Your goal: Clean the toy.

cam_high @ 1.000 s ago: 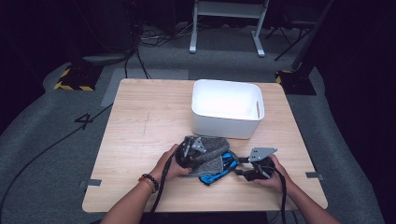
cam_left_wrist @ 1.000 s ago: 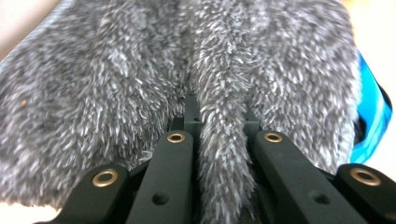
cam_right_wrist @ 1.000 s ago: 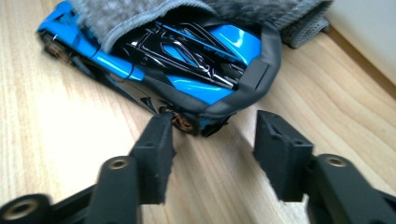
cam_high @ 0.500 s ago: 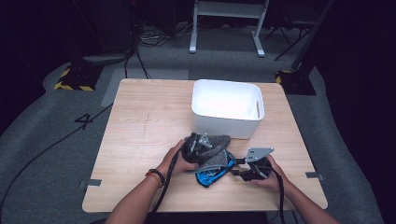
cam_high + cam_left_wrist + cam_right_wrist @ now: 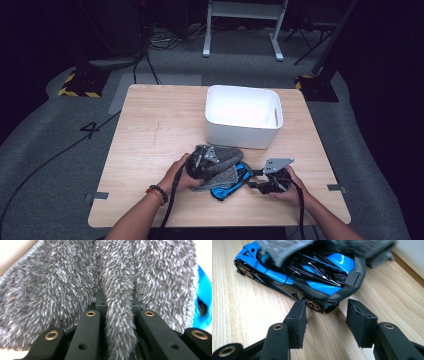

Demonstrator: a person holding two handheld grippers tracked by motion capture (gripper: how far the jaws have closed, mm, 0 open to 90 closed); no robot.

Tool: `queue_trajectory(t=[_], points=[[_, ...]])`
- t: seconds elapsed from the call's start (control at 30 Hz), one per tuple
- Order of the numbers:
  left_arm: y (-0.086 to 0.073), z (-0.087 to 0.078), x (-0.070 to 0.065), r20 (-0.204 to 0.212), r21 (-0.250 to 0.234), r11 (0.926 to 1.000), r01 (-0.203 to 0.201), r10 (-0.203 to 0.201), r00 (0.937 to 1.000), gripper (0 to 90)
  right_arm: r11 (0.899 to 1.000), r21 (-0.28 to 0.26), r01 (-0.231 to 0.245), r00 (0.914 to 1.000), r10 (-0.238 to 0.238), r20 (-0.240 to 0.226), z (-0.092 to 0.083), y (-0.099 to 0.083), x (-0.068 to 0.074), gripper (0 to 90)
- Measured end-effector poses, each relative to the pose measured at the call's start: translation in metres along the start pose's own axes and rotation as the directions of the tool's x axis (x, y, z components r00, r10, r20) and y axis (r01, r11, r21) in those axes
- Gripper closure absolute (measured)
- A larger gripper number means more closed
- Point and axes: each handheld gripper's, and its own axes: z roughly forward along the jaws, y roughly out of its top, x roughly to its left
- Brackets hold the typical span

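High view frames showed the wooden table (image 5: 150, 130) with a white bin (image 5: 243, 116) at its far side; at the near edge, the grey cloth (image 5: 216, 162) had shifted slightly over half a second, a wiping stroke by my reading. The left gripper (image 5: 120, 315), jaws clamped on a fold, held it over the blue toy car (image 5: 304, 275), whose long axis ran crosswise, tail toward the right gripper (image 5: 325, 315), whose parted jaws gripped nothing.

Grey cloth (image 5: 218, 164) covers most of blue toy car (image 5: 227, 187); car nose under blurred cloth edge.
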Motion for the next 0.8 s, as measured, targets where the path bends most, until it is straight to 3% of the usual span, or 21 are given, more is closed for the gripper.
queue_trajectory(t=[0.37, 0.67, 0.8], points=[[-0.038, -0.026, -0.021, 0.009, -0.001, 0.9997, 0.026, -0.026, 0.9996, 78.3, 1.000, 0.001, -0.003, 1.0000, 0.003, 0.001, 0.000, 0.001, -0.001, 51.9], [-0.051, -0.033, -0.039, 0.026, -0.004, 0.9996, 0.030, -0.029, 0.9992, 78.3, 1.000, 0.006, -0.001, 1.0000, 0.001, -0.001, 0.000, 0.001, -0.001, 54.0], [-0.053, -0.032, -0.039, 0.040, -0.034, 0.9966, 0.074, -0.073, 0.9965, 76.1, 1.000, 0.007, 0.001, 1.0000, -0.001, -0.009, -0.001, 0.001, 0.000, 55.5]])
